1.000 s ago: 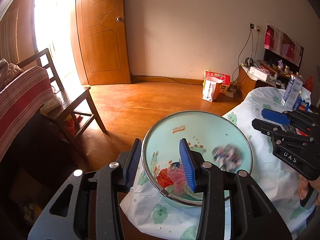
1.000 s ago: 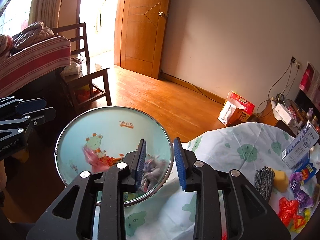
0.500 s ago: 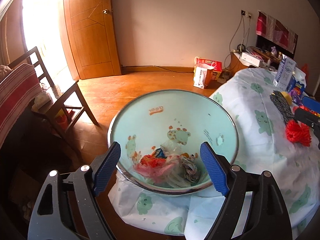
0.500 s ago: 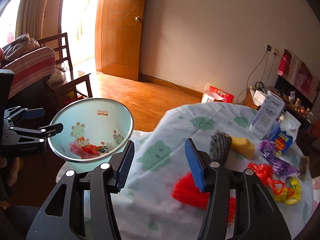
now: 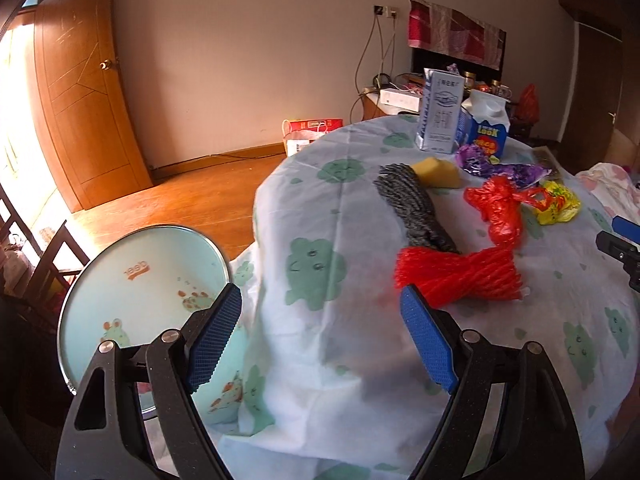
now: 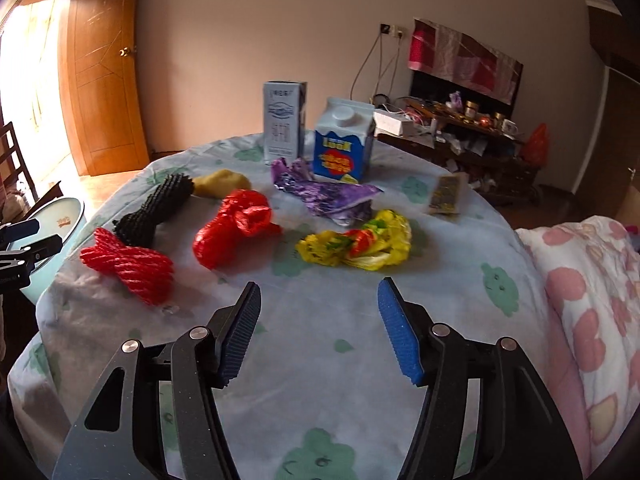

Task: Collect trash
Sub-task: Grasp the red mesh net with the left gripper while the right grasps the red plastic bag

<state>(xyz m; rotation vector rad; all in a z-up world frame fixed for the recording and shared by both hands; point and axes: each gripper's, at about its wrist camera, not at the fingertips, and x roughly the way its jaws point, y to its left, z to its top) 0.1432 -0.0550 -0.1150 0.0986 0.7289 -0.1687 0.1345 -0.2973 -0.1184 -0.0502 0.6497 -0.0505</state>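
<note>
Both hand-held grippers have swung away from the bin toward the counter since half a second ago. The left hand-held gripper (image 5: 320, 336) hangs with its blue pads spread wide and nothing between them; a second ago they were nearly closed over the bin's rim. The mint-green cartoon trash bin (image 5: 120, 256), which then filled the centre of the left view, now sits at 8 o'clock, beside the draped edge of the counter (image 5: 320, 208). The right hand-held gripper (image 6: 318, 328) is likewise wide open and empty, poised above bare tablecloth at the near edge. Trash lies ahead of it: a red mesh sleeve (image 6: 128, 264) at 10 o'clock, touching a black mesh sleeve (image 6: 160, 208) behind it, a red plastic bag (image 6: 232, 228) near 11, a yellow wrapper (image 6: 360, 244) near 12, and a purple wrapper (image 6: 332, 196) beyond. A yellow sponge (image 6: 220, 182) lies just beside the black sleeve. A tall grey-white carton (image 6: 284, 120) and a blue milk carton (image 6: 342, 146) stand upright at the far side. A pink floral quilt (image 6: 580, 300) lies at 3 o'clock.
</note>
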